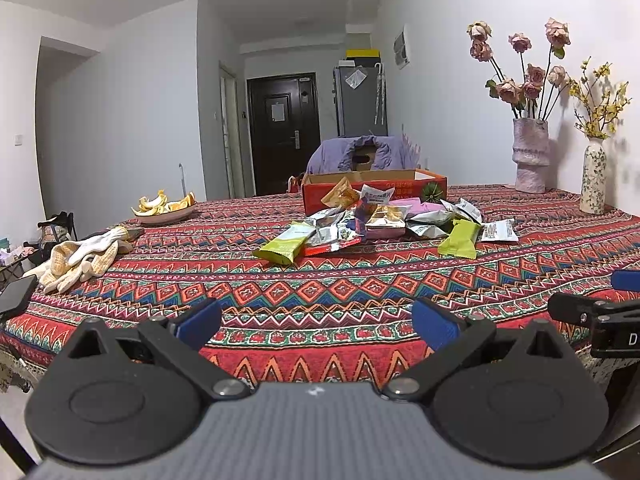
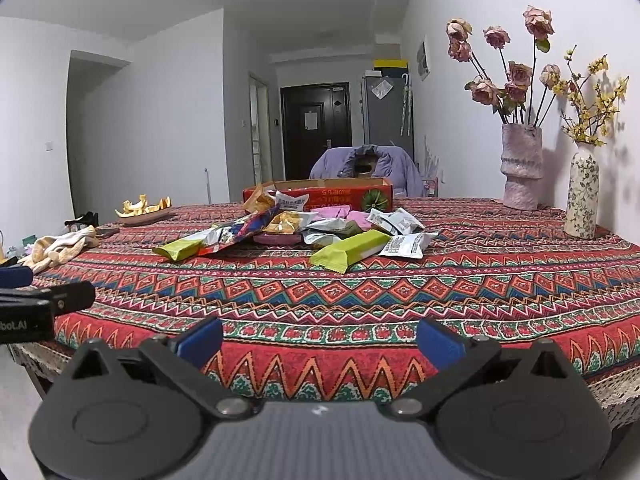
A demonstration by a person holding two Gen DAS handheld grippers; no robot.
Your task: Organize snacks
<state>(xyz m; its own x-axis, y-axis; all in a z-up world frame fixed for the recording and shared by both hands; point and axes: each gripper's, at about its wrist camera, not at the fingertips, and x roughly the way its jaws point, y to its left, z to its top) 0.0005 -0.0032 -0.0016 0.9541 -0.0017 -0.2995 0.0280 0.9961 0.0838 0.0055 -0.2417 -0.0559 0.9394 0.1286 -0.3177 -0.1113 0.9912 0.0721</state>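
A heap of snack packets (image 1: 376, 220) (image 2: 304, 228) lies in the middle of the patterned tablecloth, in front of a shallow red cardboard box (image 1: 404, 188) (image 2: 340, 194). Two green bars stick out of the heap, one on the left (image 1: 285, 245) (image 2: 178, 249) and one on the right (image 1: 460, 239) (image 2: 350, 250). My left gripper (image 1: 316, 322) hovers open over the near table edge, well short of the snacks, with nothing between its blue pads. My right gripper (image 2: 320, 340) is open and empty too, at the near edge; it shows at the right edge of the left wrist view.
A dish of orange peel (image 1: 166, 208) and pale knitted gloves (image 1: 82, 258) lie at the left, with a dark phone (image 1: 16, 294) at the table's corner. Two vases with flowers (image 1: 530, 156) (image 1: 594, 178) stand at the back right by the wall. A chair draped in purple cloth (image 1: 360, 156) is behind the box.
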